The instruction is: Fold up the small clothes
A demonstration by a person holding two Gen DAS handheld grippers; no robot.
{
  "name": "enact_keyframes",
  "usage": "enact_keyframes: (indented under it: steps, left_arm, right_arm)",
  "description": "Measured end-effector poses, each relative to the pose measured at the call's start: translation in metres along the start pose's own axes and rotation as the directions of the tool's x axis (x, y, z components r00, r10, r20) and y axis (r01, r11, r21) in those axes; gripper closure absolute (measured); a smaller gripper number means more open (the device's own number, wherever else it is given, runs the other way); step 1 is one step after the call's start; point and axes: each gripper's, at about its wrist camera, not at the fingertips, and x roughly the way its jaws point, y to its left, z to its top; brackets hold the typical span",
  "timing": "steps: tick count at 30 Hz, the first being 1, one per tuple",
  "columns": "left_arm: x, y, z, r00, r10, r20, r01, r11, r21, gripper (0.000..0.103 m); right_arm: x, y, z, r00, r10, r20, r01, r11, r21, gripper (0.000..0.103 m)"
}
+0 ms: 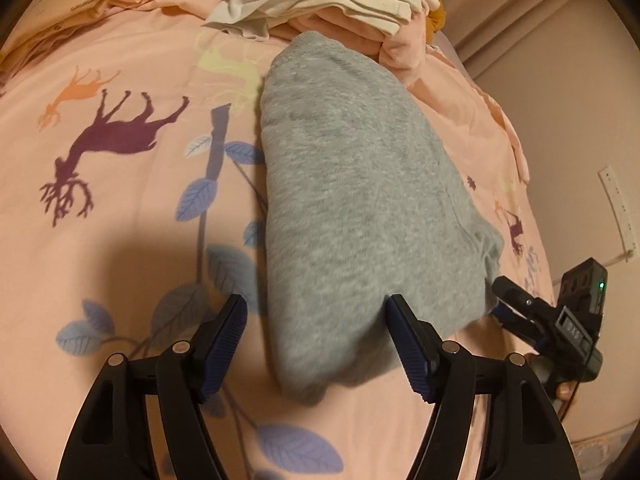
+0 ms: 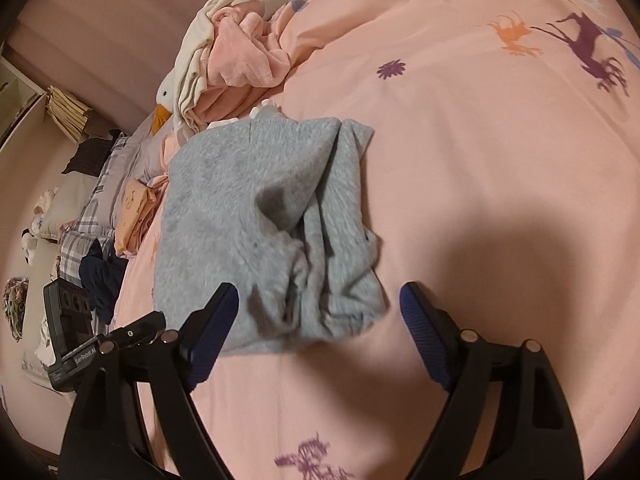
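Note:
A folded grey knit garment (image 1: 360,184) lies lengthwise on the pink deer-print bedsheet (image 1: 120,240). My left gripper (image 1: 316,308) stands open over its near end; the left pad is clear of the cloth and the right pad sits at the cloth's edge. In the right wrist view the same grey garment (image 2: 260,208) shows rumpled folds at its near end. My right gripper (image 2: 318,294) is open around that end, and nothing is pinched. Each gripper shows in the other's view: the right gripper (image 1: 516,296) at the garment's right corner, the left gripper (image 2: 148,324) at lower left.
A pile of cream and pink clothes (image 1: 320,4) lies at the garment's far end, also seen as the clothes pile (image 2: 240,52). A goose plush (image 2: 166,94) and pillows (image 2: 88,200) lie along the bed's left side. The bed edge and wall (image 1: 560,100) are at right.

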Motion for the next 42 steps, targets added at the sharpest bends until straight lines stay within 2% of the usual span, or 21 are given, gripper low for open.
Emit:
enact_keyframes:
  steps: [15,23,42]
  left_arm:
    - [0.017,-0.007,0.018,1.000,0.001,-0.001,-0.001,0.999,0.046,0.032]
    - [0.025,-0.011,0.024,1.000,0.003,0.003,-0.003,0.998,0.055,0.024]
    - [0.033,-0.015,0.030,1.000,0.005,0.010,-0.005,0.998,0.057,0.020]
  right_arm:
    - [0.023,0.006,0.024,0.999,0.030,-0.013,-0.030,0.999,-0.022,0.019]
    - [0.033,0.010,0.033,0.999,0.033,-0.005,-0.034,0.999,-0.034,0.019]
    - [0.049,0.019,0.045,1.000,0.026,0.008,-0.026,0.997,-0.068,0.019]
